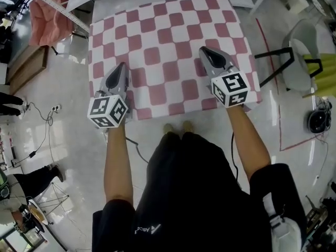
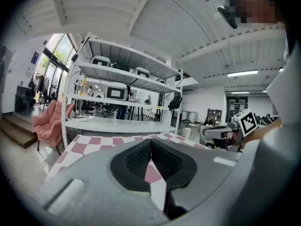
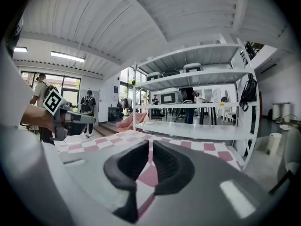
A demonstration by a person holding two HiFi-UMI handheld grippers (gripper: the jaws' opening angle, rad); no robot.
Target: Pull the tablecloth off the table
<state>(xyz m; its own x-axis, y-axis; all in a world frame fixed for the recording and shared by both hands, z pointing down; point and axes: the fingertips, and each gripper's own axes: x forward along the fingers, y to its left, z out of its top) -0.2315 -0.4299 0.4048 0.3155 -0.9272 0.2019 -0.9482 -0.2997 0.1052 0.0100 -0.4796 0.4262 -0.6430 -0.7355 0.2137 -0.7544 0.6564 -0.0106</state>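
Note:
A pink-and-white checked tablecloth (image 1: 168, 41) lies flat over the table, its near edge hanging just in front of me. My left gripper (image 1: 122, 65) hovers over the cloth's near left part and my right gripper (image 1: 203, 50) over its near right part, both pointing away from me. In the left gripper view the left gripper (image 2: 150, 142) is shut, pads meeting, with the tablecloth (image 2: 94, 140) showing below and beyond them. The right gripper (image 3: 151, 145) is shut to a thin slit above the tablecloth (image 3: 197, 145). I see no cloth pinched in either.
A white shelf rack (image 2: 122, 74) stands beyond the table's far edge. A pink armchair (image 1: 44, 20) and wooden steps (image 1: 23, 67) are at far left. A white chair (image 1: 304, 56) stands at right. Cables (image 1: 39, 114) lie on the floor at left, with a person's feet (image 1: 10, 104) nearby.

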